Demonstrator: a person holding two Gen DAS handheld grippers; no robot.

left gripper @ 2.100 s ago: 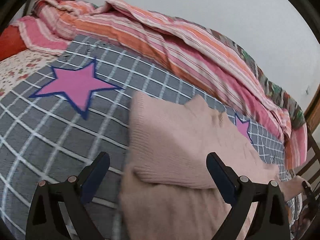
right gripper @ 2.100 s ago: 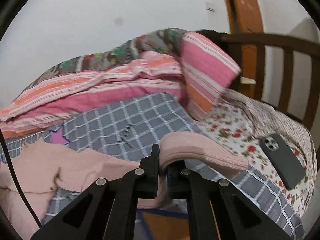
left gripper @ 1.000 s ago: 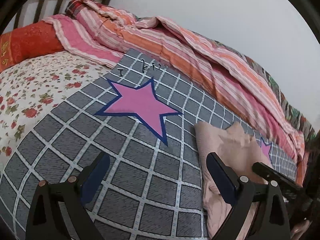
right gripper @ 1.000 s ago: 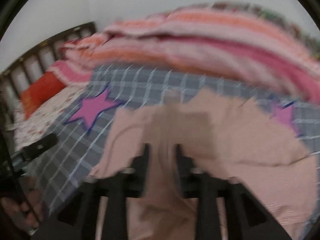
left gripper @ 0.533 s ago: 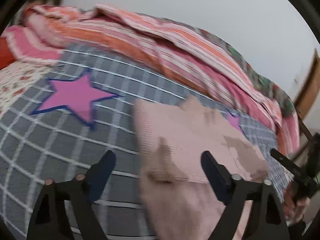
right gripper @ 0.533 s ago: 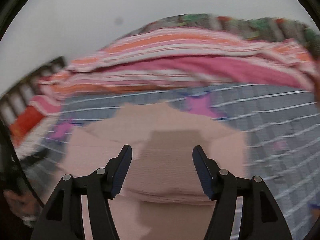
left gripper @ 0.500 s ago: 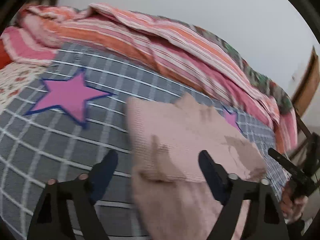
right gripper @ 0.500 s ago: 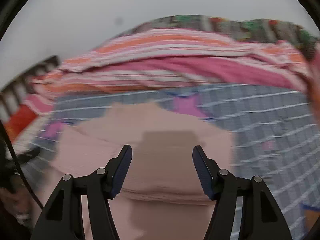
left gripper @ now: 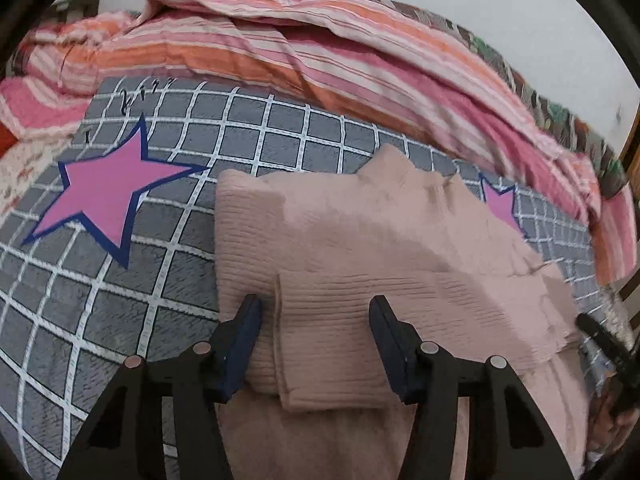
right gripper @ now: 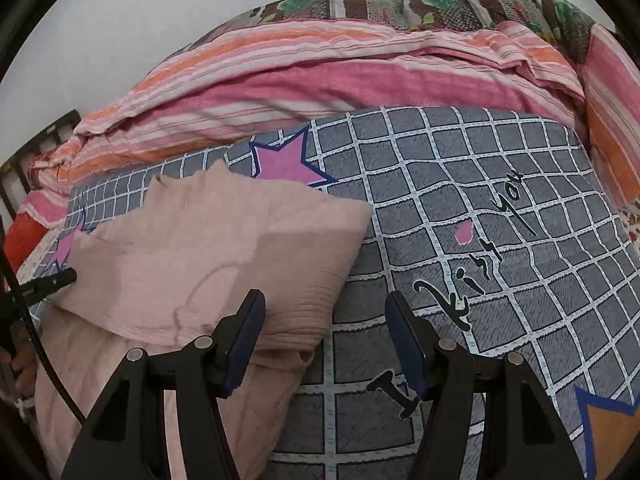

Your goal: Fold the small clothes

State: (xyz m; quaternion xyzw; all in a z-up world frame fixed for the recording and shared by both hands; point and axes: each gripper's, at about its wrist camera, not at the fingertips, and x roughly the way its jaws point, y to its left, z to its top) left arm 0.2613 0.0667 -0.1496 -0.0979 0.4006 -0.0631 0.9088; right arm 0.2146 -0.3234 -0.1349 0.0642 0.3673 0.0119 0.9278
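Observation:
A pale pink knit sweater (left gripper: 360,248) lies partly folded on a grey checked blanket (left gripper: 120,304) on the bed. Its ribbed cuff (left gripper: 332,336) lies across the body. My left gripper (left gripper: 316,340) is open, its fingers on either side of that cuff and low over the sweater's left part. In the right wrist view the sweater (right gripper: 208,256) shows its right folded edge. My right gripper (right gripper: 324,340) is open at that edge, the left finger over the knit, the right finger over the blanket (right gripper: 500,280). Neither gripper holds anything.
A striped pink and orange quilt (left gripper: 320,60) is heaped along the far side of the bed, against the wall; it also shows in the right wrist view (right gripper: 360,76). Pink stars (left gripper: 108,196) mark the blanket. A red pillow (right gripper: 24,240) lies far left.
My right gripper carried the sleeve across the sweater, let go and opened. My left gripper swung away and came back low over the folded sweater, its fingers now closer together around the cuff.

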